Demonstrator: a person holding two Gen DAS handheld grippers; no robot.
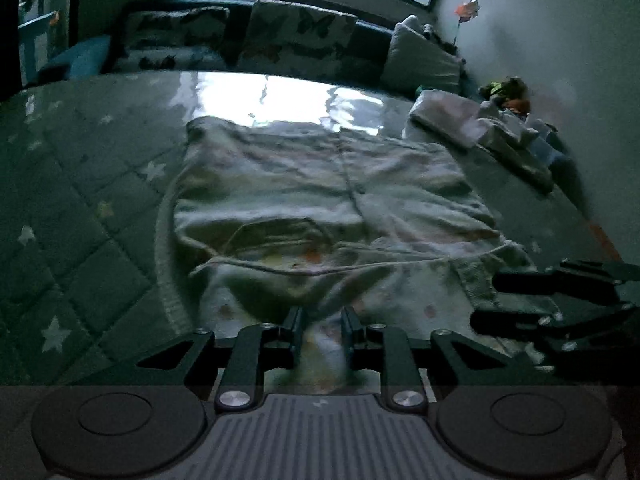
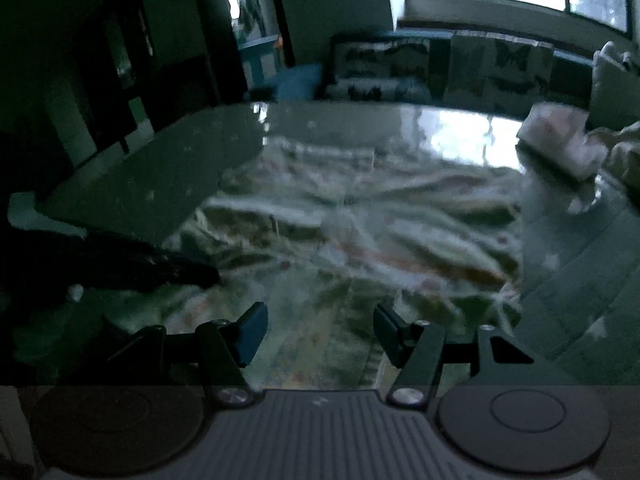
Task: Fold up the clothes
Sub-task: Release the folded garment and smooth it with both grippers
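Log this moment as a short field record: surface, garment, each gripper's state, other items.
surface: glossy star-patterned quilted table cover
garment: pale floral-print cloth garment, spread flat and wrinkled, near edge bunched
left gripper: jaws narrowly apart with the garment's near edge between them; grip not certain
right gripper: jaws wide open over the garment, holding nothing
other items: folded pale clothes stack at the far right; butterfly-print cushions behind the table

A glossy table [image 1: 80,184] with a quilted, star-printed cover carries a pale printed garment [image 1: 320,200] spread flat across its middle. At the far right edge lies a pile of folded clothes [image 1: 472,124].
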